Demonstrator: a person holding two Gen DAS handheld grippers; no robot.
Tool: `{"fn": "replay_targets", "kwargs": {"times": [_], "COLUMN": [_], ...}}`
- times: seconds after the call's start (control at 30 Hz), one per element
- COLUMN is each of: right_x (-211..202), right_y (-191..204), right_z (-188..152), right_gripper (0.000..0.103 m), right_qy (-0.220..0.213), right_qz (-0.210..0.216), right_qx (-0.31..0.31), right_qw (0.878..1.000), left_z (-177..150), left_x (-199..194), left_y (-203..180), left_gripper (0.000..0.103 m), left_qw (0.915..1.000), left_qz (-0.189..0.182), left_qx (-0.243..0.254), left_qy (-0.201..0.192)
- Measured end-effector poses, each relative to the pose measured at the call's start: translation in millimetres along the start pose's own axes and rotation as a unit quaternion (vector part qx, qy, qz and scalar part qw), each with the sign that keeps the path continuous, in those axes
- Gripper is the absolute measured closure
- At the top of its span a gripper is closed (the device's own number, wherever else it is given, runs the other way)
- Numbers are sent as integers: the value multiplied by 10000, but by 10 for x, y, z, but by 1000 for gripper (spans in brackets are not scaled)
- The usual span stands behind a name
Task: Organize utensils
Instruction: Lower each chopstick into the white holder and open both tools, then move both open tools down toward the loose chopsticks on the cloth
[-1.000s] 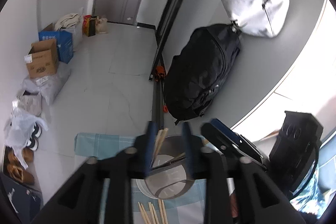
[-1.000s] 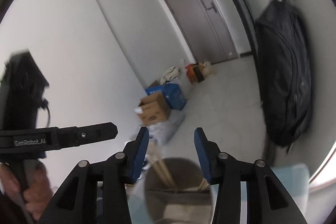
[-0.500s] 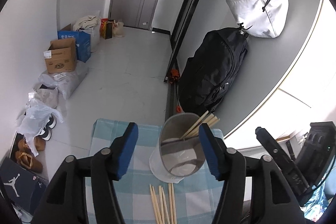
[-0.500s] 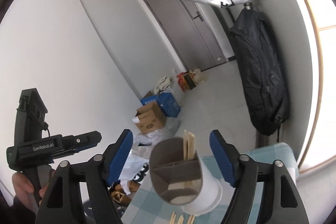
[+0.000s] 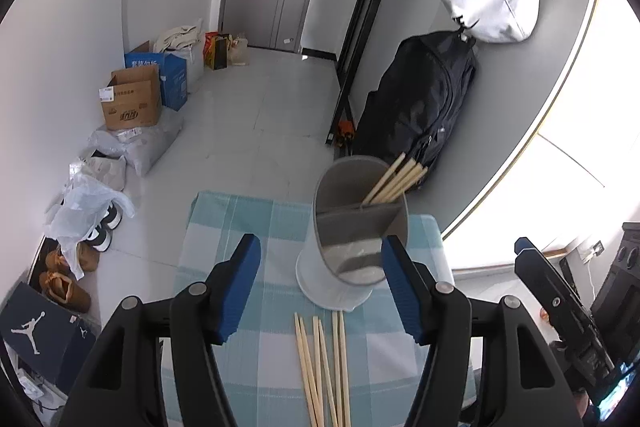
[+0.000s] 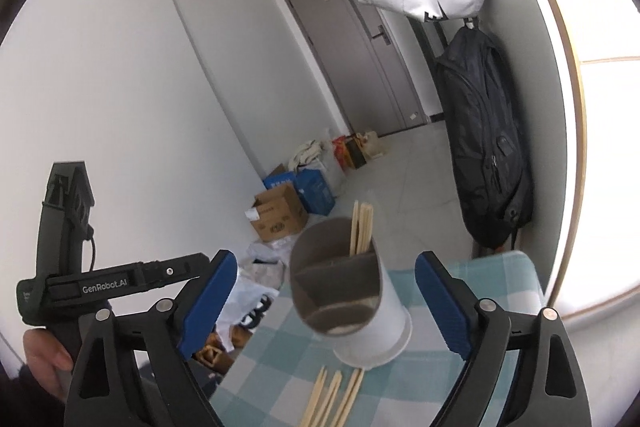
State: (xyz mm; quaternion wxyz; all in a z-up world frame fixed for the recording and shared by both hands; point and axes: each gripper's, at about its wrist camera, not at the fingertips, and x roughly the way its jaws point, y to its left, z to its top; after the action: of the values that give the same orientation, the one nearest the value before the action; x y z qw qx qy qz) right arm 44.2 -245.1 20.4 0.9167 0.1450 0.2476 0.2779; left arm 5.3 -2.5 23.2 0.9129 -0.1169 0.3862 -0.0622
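Wooden chopsticks [image 5: 394, 181] already lean in the rear compartment of the grey holder [image 5: 352, 227] while five more [image 5: 322, 367] lie loose on the checked cloth [image 5: 224, 227] just in front of it. I hold the left gripper [image 5: 320, 287] parted and empty, and the right gripper [image 6: 326, 301], jaws opening, is empty too. I judge the next move is a dip to pinch one loose stick; only the right view shows the hand [image 6: 42, 359] gripping the left tool.

The loose chopsticks [image 5: 320, 367] on the checked tablecloth [image 5: 224, 227] run off the bottom edge in both views, so their near ends are not visible. The lower parts of the chopsticks standing in the utensil holder [image 5: 356, 227] are hidden behind its divider and wall. The hand [image 6: 44, 359] gripping the left gripper's handle is cut off at the left edge of the right wrist view.
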Motion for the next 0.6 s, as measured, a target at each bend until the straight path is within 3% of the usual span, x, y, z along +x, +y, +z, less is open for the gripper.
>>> {"fn": "replay_targets", "kwargs": {"times": [0.43, 0.6], "right_x": [46, 155], "right_y": [46, 50], "right_z": [-556, -729], "right_gripper": [8, 8], "right_qy": [496, 801], "right_qz": [-331, -391], "right_qx": [-269, -317], "right_qw": [9979, 9955], "left_z": [-433, -559], "left_x": [295, 419], "left_y": [141, 184], "left_gripper": [44, 33], "left_qw": [9995, 9990], "left_qz": [196, 354], "left_qx": [-61, 35], "left_qy": [235, 254]}}
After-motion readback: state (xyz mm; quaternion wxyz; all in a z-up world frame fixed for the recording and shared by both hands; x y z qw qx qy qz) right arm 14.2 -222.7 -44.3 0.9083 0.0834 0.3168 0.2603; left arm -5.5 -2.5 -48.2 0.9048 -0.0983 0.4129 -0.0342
